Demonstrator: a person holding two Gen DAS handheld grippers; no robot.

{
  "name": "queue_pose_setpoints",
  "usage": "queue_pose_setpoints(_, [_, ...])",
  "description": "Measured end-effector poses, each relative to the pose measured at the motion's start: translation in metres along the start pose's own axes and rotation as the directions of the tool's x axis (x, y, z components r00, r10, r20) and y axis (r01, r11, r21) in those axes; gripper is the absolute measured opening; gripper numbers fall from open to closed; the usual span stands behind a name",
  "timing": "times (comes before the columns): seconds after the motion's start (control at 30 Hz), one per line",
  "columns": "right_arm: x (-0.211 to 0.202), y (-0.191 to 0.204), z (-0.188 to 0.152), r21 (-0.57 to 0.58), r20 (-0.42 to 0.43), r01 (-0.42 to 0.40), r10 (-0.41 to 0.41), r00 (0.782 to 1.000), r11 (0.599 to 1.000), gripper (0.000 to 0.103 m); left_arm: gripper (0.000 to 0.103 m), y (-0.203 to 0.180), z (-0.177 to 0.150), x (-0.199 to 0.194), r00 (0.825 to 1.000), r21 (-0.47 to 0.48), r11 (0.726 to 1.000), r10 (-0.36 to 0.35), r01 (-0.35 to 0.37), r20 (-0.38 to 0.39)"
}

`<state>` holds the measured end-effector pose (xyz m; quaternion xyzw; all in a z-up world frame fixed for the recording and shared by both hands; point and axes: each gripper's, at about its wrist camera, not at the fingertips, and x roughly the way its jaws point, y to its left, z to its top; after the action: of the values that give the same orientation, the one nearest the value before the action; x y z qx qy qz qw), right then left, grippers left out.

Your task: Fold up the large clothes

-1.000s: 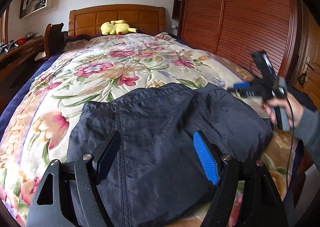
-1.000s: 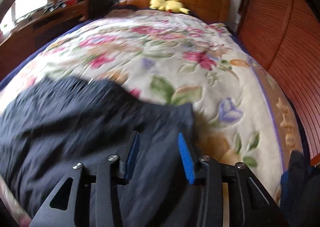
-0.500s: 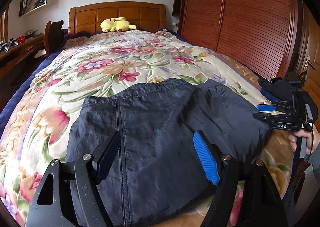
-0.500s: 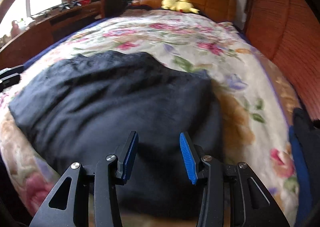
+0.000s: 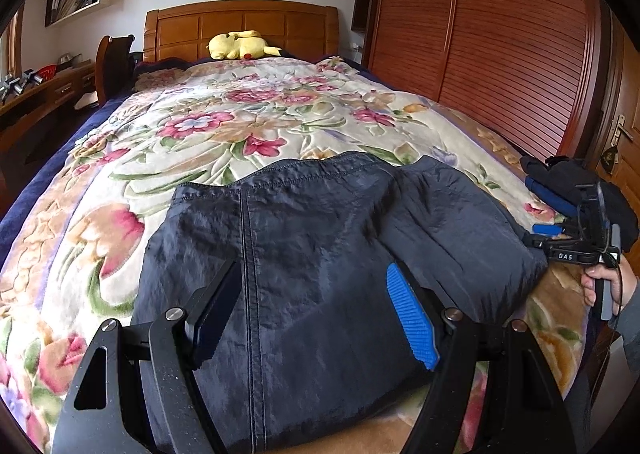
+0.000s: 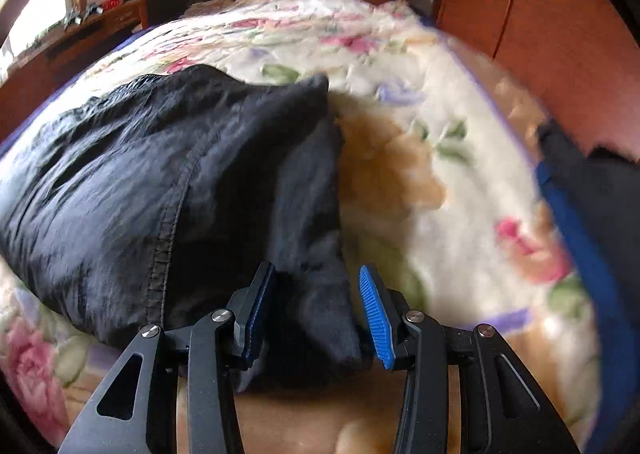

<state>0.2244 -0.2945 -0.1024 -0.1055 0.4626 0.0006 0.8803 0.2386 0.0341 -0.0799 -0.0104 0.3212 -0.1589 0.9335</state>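
Navy jacket (image 5: 320, 254) near bed edge, both spread tools (image 5: 316, 318) (image 6: 316, 310) empty, open blanket (image 5: 240, 126) beyond.

Left gripper (image 5: 316, 318): black linkage arms showing silver screws, blue ribbed pad. Right gripper (image 6: 316, 310): matching. Person wearing grey sleeve (image 5: 630, 330).

bed (image 5: 240, 20) with wooden headboard, covered by floral blanket (image 5: 248, 122). on blanket: folded dark navy garment (image 5: 320, 254) at near end; yellow plush toy (image 5: 240, 45) by headboard; dark clothing pile with blue fabric (image 5: 560, 182) at right edge.
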Motion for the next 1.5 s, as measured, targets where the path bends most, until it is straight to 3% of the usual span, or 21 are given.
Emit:
queue_pose_setpoints(0.1, [-0.027,0.032,0.007,-0.053,0.055,-0.023,0.026,0.998,0.998,0.045,0.076,0.000,-0.002,0.000,1.000,0.009,1.000,0.008,-0.008,-0.004])
queue_pose_setpoints(0.27, [-0.048,0.078,0.016,-0.098,0.093,-0.152,0.162,0.982,0.983,0.045,0.076,-0.001,-0.005,0.000,1.000,0.020,1.000,0.014,-0.014,-0.012])
queue_pose_setpoints(0.37, [-0.048,0.103,0.018,-0.106,0.087,-0.241,0.250,0.964,0.965,0.045,0.076,-0.002,-0.006,0.000,1.000,0.021,1.000,0.013,-0.012,-0.012])
queue_pose_setpoints(0.47, [-0.035,0.128,0.013,-0.129,0.050,-0.279,0.287,0.957,0.952,0.045,0.076,-0.005,-0.005,-0.001,1.000,0.031,0.999,0.010,-0.010,-0.011])
queue_pose_setpoints(0.6, [-0.005,0.140,-0.001,-0.156,-0.011,-0.277,0.279,0.960,0.948,0.045,0.076,-0.009,-0.006,0.000,1.000,0.044,0.999,0.009,-0.009,-0.015])
queue_pose_setpoints(1.0, [0.001,0.142,-0.007,-0.170,0.026,-0.266,0.275,0.961,0.949,0.046,0.076,-0.012,-0.034,-0.001,0.998,0.042,0.999,0.027,-0.024,-0.060])
queue_pose_setpoints(1.3, [-0.004,0.142,-0.008,-0.181,0.044,-0.243,0.255,0.966,0.953,0.046,0.076,-0.014,-0.053,0.000,0.994,0.043,0.996,0.076,-0.073,-0.081])
queue_pose_setpoints(1.5, [-0.013,0.139,-0.005,-0.158,0.037,-0.259,0.268,0.963,0.953,0.046,0.076,-0.007,-0.063,0.009,0.984,0.027,0.993,0.114,-0.111,-0.134])
